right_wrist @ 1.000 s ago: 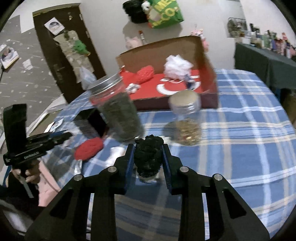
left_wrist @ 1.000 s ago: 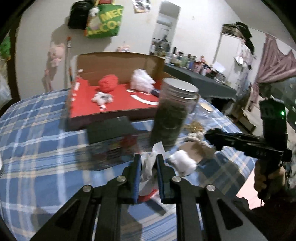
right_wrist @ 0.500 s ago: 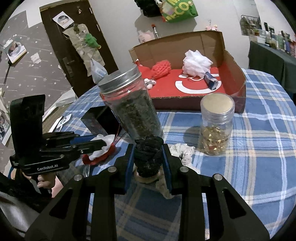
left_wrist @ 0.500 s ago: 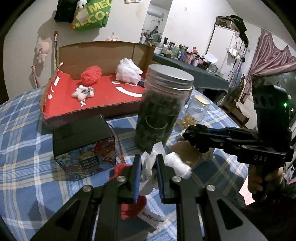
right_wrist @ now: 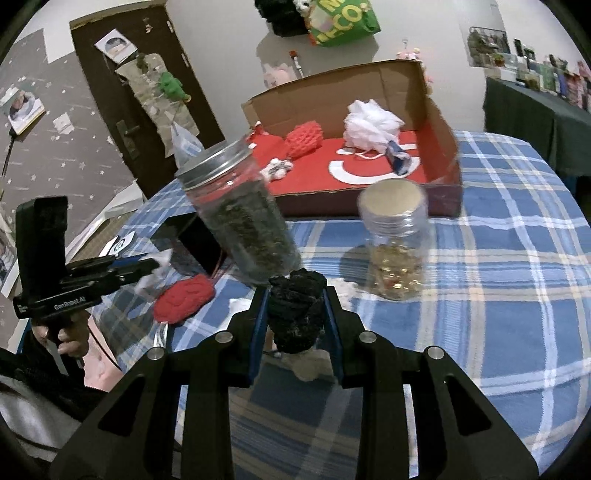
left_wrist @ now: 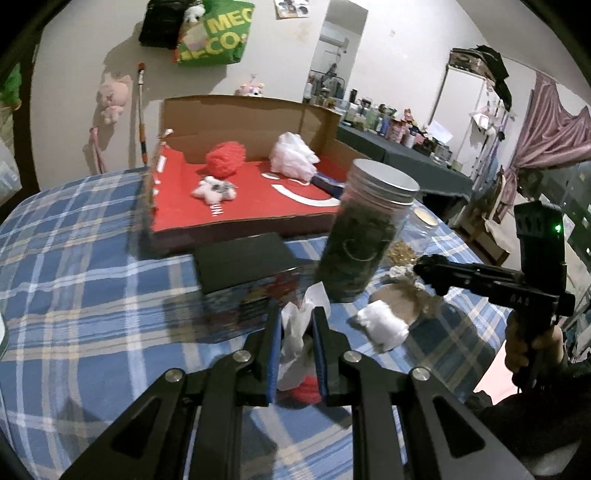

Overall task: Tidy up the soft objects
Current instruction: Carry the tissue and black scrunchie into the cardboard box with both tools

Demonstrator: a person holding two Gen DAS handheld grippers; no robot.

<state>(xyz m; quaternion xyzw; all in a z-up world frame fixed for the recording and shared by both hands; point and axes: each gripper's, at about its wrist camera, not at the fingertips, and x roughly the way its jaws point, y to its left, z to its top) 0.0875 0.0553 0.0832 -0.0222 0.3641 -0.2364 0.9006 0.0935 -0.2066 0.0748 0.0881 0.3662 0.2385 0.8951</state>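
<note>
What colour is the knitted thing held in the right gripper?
Black, clearest in the right wrist view.

The tall jar hides most of the small jar behind it, the black box is smeared by blur, and both views cut the surface at their edges.

"genrobot.ai" on left gripper body; "mec", "eco" on green bag.
</note>
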